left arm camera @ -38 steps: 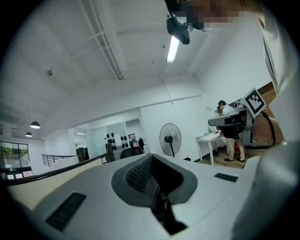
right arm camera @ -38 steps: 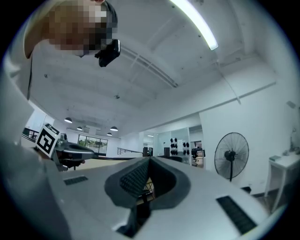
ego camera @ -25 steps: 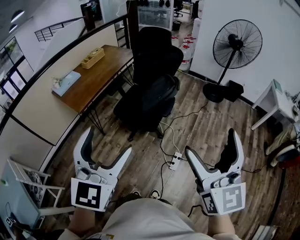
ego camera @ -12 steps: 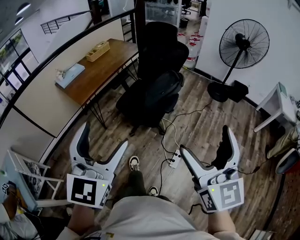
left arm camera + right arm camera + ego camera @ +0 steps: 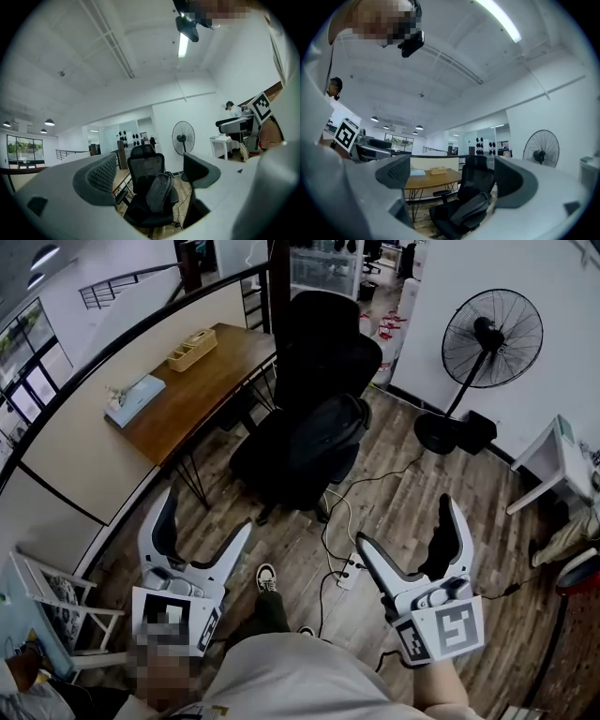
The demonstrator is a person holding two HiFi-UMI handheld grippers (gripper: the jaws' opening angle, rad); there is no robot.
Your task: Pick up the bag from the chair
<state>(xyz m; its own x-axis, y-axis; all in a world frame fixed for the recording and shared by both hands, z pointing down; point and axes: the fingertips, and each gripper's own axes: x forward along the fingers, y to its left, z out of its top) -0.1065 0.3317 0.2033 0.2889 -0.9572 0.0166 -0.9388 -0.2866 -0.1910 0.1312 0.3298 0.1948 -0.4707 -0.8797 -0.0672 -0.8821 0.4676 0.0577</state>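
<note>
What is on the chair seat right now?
A dark bag sits on the chair, leaning against its backrest. Whatever lies beneath the bag is covered and cannot be seen.

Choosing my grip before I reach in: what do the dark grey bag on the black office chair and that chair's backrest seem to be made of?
Dark grey bag: probably soft woven fabric, matte; it slumps and creases. Black office chair's backrest: likely mesh in a hard plastic frame; a fine weave shows.
</note>
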